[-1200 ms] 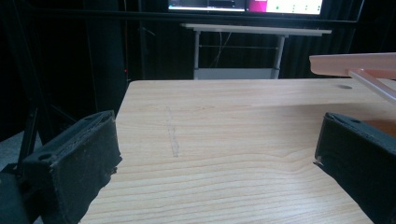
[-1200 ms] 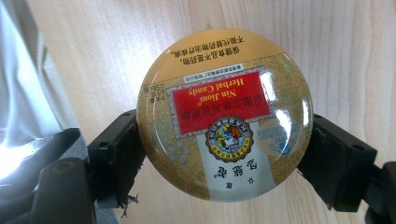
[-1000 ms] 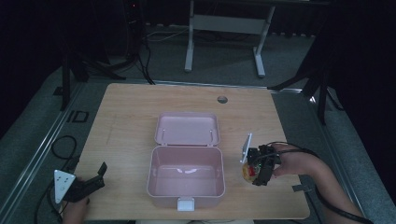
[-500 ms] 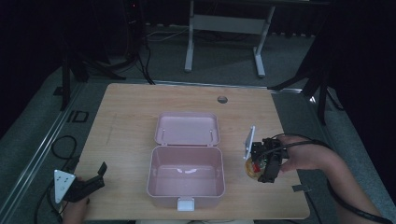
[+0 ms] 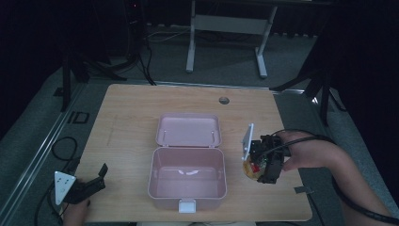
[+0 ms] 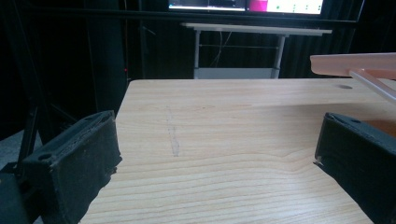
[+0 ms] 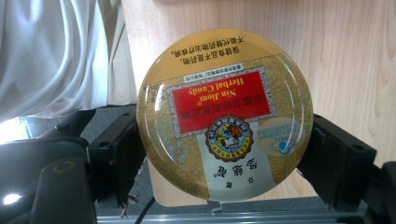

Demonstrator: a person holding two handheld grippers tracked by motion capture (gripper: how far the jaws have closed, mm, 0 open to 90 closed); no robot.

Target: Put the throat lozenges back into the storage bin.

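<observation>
From the high view: a wooden desk [image 5: 131, 122] with a pink box [image 5: 187, 181] in the middle, lid [image 5: 188, 130] thrown back flat behind it. Nothing to see inside the box. Right tool [image 5: 261, 168] to the right of the box, near it but not touching, held by a hand [image 5: 306, 151] coming in from the right. A round yellow candy tin [image 5: 253, 169] caught at the tip of that tool, just above the desk. A white three-cornered plate on top of the tool, tipped toward the box. Left tool [image 5: 96, 179] low at the left front corner of the desk, well apart from the box, jaws spread and holding nothing.

From the left gripper view: two black jaws far apart, only bare desk [image 6: 233, 140] between them. Edge of the pink box [image 6: 359, 63] at the far right.

From the right gripper view: the tin [image 7: 225, 114] big and round, gold with a red label, squeezed between the two black jaws, one on each side, both touching its rim. Light wooden desk [image 7: 355, 56] behind it, and white cloth [image 7: 56, 51] off to the left.
</observation>
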